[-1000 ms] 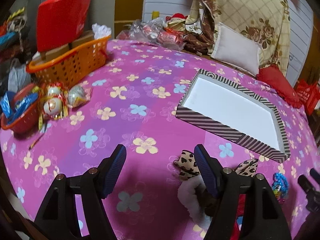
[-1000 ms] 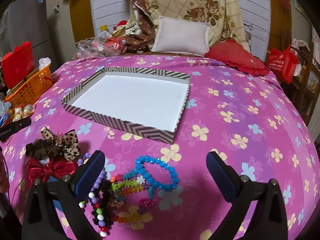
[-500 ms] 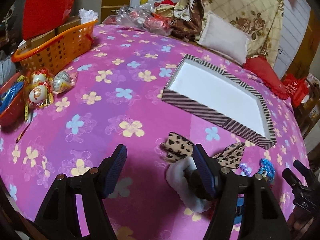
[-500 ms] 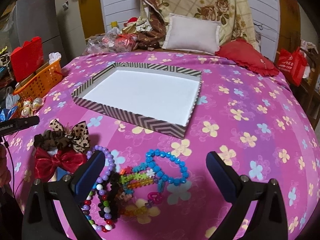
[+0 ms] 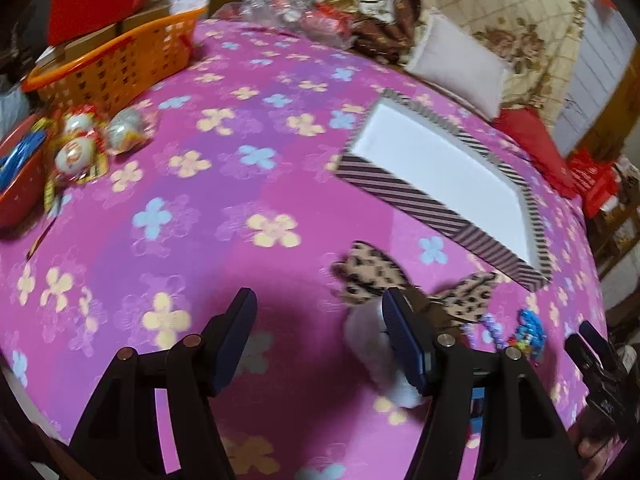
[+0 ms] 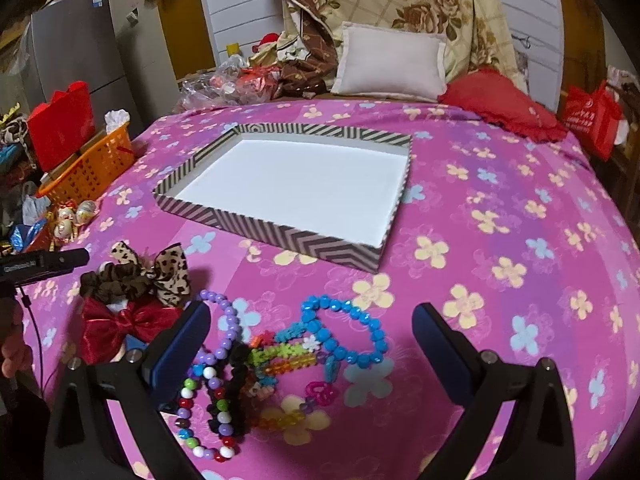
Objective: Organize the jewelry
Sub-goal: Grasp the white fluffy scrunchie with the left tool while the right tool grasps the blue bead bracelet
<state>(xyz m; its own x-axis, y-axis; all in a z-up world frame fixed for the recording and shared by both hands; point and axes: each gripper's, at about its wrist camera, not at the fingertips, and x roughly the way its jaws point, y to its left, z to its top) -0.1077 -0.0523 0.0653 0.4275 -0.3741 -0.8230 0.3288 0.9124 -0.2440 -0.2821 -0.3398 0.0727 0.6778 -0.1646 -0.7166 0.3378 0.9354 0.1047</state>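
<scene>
A shallow striped box with a white floor sits mid-table, nothing in it. In front of it lie a leopard bow, a brown scrunchie and a red bow. My right gripper hovers open over a heap with a blue bead bracelet, a purple one and a multicolour one. My left gripper has its jaws closing, still wide. A white fluffy piece lies just inside its right finger, untouched, with the leopard bow behind and the box beyond.
An orange basket with a red bag stands at the left edge, with wrapped eggs and a red bowl beside it. A pale pillow and red cushion lie past the table. Flowered pink cloth covers the table.
The left wrist view has swung toward the bows, which now sit higher and nearer its right finger, and its fingers stand slightly closer. The right view barely shifted, with the beads still between its fingers.
</scene>
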